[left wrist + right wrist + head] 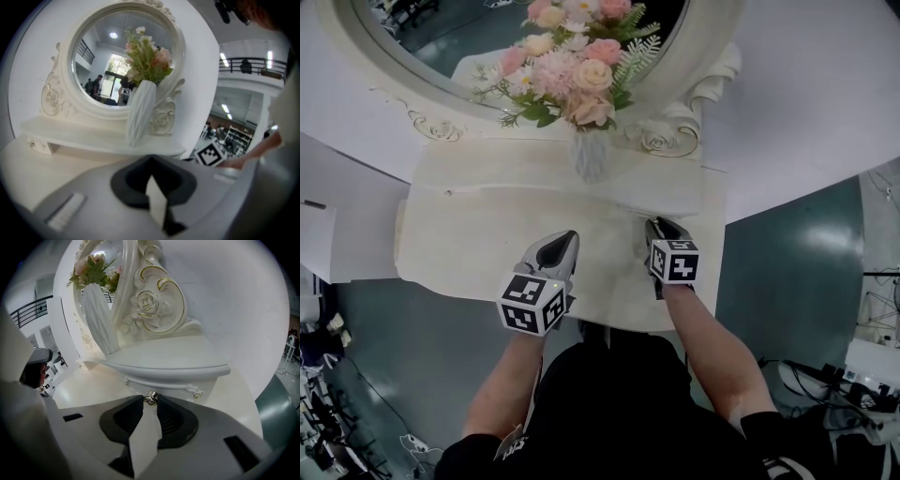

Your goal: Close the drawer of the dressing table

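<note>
Since the right gripper [149,405], jaws together, touches the drawer knob [150,398] at twelve o'clock, it should push squarely; the left gripper [152,180] hangs closed, empty.

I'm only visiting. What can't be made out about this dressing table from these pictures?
- Drawer: whether it is fully shut. The shelf hides it in the head view; the right gripper, closed on its knob, covers its lower edge in the right gripper view.
- Mirror: its top is cut off by the head view's upper edge.
- Table legs: hidden beneath the tabletop and the person's body.
</note>
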Tool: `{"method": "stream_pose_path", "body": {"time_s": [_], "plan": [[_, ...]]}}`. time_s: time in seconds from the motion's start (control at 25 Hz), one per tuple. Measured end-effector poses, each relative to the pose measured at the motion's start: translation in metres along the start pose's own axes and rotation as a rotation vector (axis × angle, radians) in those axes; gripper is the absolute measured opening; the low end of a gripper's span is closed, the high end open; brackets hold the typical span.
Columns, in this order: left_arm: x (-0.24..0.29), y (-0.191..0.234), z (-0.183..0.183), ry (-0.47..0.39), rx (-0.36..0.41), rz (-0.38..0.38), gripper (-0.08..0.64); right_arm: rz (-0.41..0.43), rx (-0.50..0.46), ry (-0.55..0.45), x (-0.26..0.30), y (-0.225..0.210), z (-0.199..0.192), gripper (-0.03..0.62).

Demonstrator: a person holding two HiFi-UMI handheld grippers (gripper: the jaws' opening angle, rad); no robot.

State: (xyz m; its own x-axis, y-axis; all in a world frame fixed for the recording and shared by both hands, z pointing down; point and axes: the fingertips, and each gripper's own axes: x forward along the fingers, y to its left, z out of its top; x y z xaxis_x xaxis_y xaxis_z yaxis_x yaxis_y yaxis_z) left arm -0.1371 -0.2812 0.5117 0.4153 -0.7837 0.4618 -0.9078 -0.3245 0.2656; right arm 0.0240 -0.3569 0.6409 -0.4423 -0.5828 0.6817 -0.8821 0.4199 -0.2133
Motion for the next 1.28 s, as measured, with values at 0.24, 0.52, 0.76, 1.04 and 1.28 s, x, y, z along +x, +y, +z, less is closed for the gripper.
{"method": "stream_pose_path", "body": {"time_s": [0.24,0.52,0.76,1.04,1.28], "plan": [[-0.007,-0.001,0.009,-0.018,0.011,-0.002,0.006,-0.011,0.002,0.000,0.005,-0.003,0.005,0.087],[-0.023,-0.001,0.016,-0.033,0.034,-0.011,0.005,-0.034,0.012,-0.007,0.009,-0.003,0.008,0.087],[-0.025,0.000,0.019,-0.039,0.045,-0.009,0.005,-0.032,0.009,0.000,0.010,-0.003,0.008,0.089],[-0.031,-0.004,0.026,-0.063,0.065,-0.019,0.005,-0.046,0.017,-0.004,-0.001,-0.003,0.007,0.118],[-0.057,-0.010,0.029,-0.099,0.091,-0.039,0.005,-0.058,0.042,-0.040,-0.036,0.006,-0.006,0.107]]}}
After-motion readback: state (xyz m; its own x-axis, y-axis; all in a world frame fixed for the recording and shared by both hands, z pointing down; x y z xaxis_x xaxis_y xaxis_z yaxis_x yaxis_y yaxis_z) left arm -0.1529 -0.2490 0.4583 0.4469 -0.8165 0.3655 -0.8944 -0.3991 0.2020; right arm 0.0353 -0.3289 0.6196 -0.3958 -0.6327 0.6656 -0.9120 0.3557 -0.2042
